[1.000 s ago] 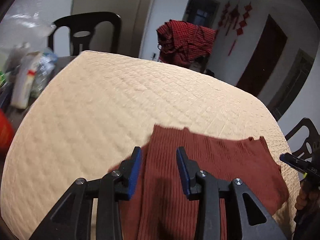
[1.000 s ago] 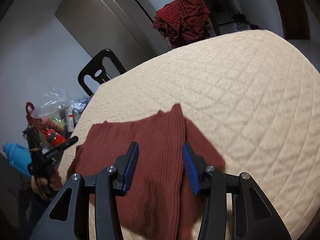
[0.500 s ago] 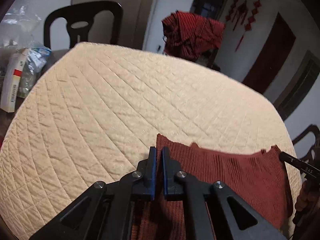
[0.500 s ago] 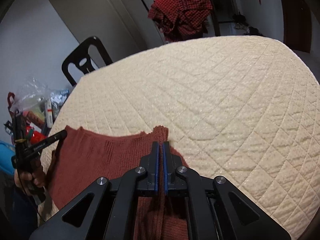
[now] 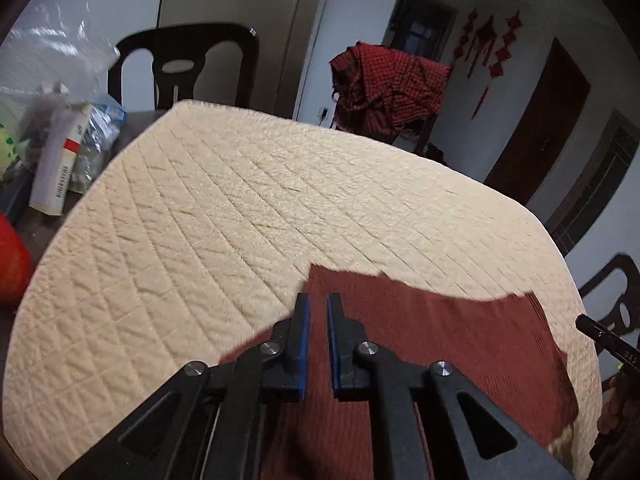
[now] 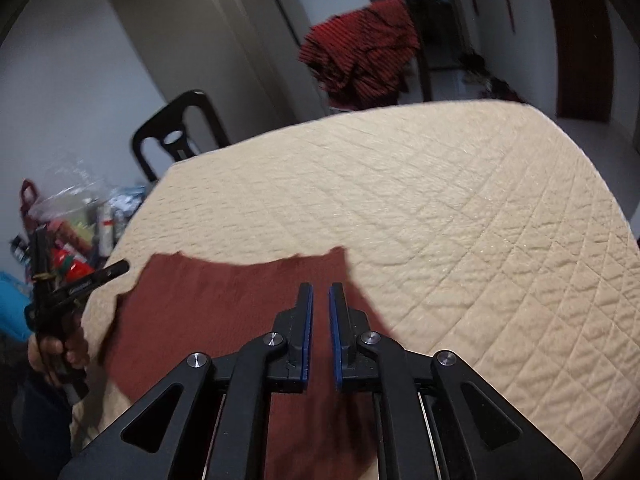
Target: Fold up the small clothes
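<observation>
A rust-red ribbed knit garment (image 5: pixel 440 340) lies spread on the cream quilted cover (image 5: pixel 240 220) at the near edge. My left gripper (image 5: pixel 317 300) hangs over its left part near the far corner. Its jaws are opening, a narrow gap apart, and no cloth shows pinched between the blue pads. In the right wrist view the same garment (image 6: pixel 224 304) lies under my right gripper (image 6: pixel 321 290), which is near its right far corner. Its jaws are likewise opening with only a slit between them and nothing gripped. A hand (image 6: pixel 56 352) holds the left gripper's handle at the left edge.
A black chair (image 5: pixel 188 68) stands behind the covered table, and a red checked cloth (image 5: pixel 388 88) hangs at the back. A white box (image 5: pixel 60 160) and plastic bags crowd the left side. Another chair (image 5: pixel 616 300) stands at the right.
A second ago both grippers stood wide open over the garment. Half a second ago both were shut at its far edge. Now both pairs of pads stand slightly apart, and both views have pulled back a little.
</observation>
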A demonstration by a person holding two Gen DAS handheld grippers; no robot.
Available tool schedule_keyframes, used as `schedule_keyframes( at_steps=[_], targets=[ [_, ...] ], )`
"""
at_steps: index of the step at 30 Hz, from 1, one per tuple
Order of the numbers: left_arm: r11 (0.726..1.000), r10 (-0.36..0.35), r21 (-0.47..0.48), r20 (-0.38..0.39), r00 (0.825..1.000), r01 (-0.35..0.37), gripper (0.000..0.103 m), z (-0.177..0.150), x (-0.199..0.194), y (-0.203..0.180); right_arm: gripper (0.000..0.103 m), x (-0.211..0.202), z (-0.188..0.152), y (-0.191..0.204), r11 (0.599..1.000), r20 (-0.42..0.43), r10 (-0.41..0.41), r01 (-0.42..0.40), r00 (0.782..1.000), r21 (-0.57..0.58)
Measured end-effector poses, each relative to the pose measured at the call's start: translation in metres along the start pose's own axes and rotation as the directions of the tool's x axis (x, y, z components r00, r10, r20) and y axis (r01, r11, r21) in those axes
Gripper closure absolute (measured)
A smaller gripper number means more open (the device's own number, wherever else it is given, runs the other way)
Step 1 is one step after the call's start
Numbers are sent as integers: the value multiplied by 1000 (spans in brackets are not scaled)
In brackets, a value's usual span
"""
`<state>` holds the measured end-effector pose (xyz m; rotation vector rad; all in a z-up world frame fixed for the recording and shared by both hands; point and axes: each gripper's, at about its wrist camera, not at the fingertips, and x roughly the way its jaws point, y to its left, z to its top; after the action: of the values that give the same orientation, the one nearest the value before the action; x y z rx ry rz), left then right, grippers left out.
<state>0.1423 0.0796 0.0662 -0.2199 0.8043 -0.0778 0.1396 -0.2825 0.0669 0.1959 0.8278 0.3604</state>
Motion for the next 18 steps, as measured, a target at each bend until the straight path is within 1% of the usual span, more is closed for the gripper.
schedule_keyframes(
  at_steps=[1,2,3,6,8,10,12,14,15,16,18],
  targets=[
    [1000,-7,25,8,1000,6,86,-7,-10,-6,87,-6,-8,10,1000,8,3,-3,1000,-23],
    [999,-25,47,14,1000,24,85,-15,-17,-10,80,-13,-21,26,998,13,20,-20,1000,-53],
    [996,-48,76,16,999,46,85,-28,-27,-19,77,-15,-30,34,997,9,35,-35,999,-69],
    [983,-102,154,-6,995,102,85,-62,-43,-42,77,-15,-62,62,992,-7,56,-56,998,-114],
    [975,-125,184,-28,992,129,85,-81,-47,-52,77,-12,-80,78,987,-18,53,-55,998,-148],
    [969,-142,199,-43,989,148,85,-97,-48,-63,77,-8,-93,88,983,-31,71,-75,997,-169],
    [962,-162,215,-58,985,171,85,-104,-43,-72,77,2,-99,99,979,-53,73,-81,996,-188],
    [961,-163,217,-71,984,174,85,-107,-37,-77,78,10,-102,103,977,-60,54,-65,997,-203],
    [961,-160,219,-66,985,171,85,-109,-35,-79,78,14,-103,103,978,-63,52,-63,997,-199],
    [963,-149,219,-66,987,159,85,-109,-30,-80,78,16,-103,101,979,-78,38,-53,996,-197],
    [970,-139,188,-102,985,156,85,-107,-21,-74,80,17,-104,95,983,-81,-11,-4,997,-184]
  ],
)
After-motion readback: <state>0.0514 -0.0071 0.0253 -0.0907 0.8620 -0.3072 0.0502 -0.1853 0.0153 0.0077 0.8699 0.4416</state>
